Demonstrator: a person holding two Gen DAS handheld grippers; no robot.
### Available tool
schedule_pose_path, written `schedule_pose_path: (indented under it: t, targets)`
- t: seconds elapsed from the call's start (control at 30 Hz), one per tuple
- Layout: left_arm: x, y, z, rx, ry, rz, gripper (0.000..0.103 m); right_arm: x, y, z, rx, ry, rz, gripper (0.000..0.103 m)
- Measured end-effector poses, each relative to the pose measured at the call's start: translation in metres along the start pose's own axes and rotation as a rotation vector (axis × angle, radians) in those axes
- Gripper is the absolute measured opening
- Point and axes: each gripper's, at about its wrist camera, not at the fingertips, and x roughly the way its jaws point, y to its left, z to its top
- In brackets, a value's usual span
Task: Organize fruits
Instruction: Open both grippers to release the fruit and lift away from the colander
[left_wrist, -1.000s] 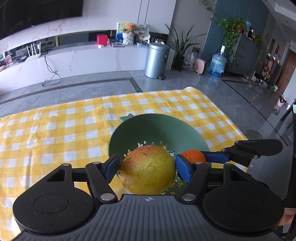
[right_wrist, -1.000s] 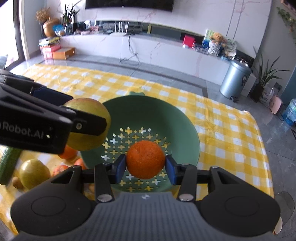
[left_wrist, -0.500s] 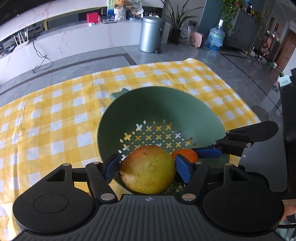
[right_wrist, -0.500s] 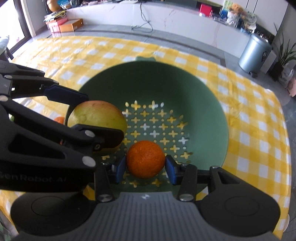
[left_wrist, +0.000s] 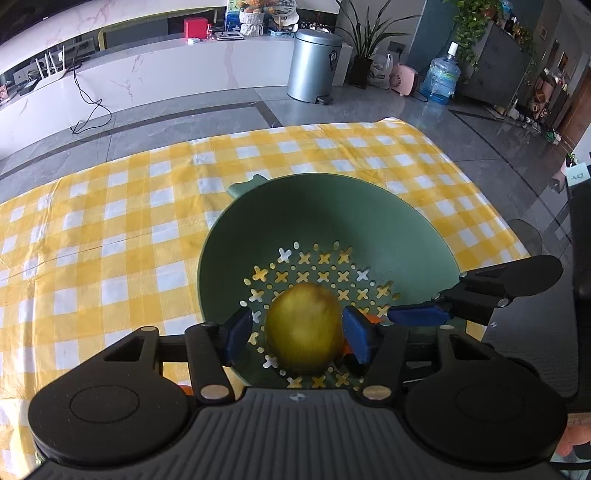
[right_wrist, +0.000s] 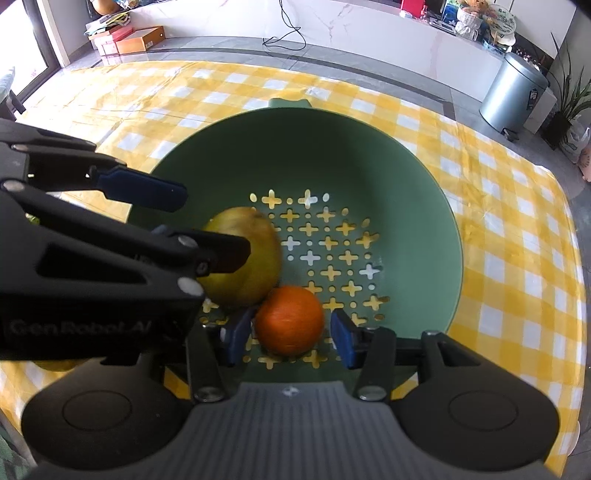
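Right wrist view: the orange (right_wrist: 289, 320) lies in the green bowl (right_wrist: 369, 155) between the parted right gripper (right_wrist: 288, 338) fingers. The left gripper (left_wrist: 297, 334) stands apart around the pear (left_wrist: 303, 328).

The left tool (left_wrist: 295, 334) points forward and down, its two blue-padded fingers (left_wrist: 236, 334) spread apart with a clear gap on either side of what lies between them, so the pads touch nothing. The right tool (right_wrist: 290, 338) sits just beside it on the right, angled the same way, its blue pads (right_wrist: 341, 343) likewise parted and not pressing on anything. In the right wrist view the left tool's black linkage and one blue finger reach across from the left, crossing in front of the right tool's left side. A bit of the person's hand shows at the lower right edge of the left wrist view.
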Motion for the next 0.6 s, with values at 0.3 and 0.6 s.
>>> schedule_pose_path:
  t: [0.3,0.6]
  targets:
    - [-0.018,-0.001,-0.011,-0.006,-0.023,0.016,0.067,-0.01,0.005,0.001,-0.012,-0.024,-0.054,0.069]
    - [-0.054,-0.005,-0.019,0.0,-0.056,0.039,0.067,-0.031,0.013,-0.005,-0.01,-0.077,-0.115,0.083]
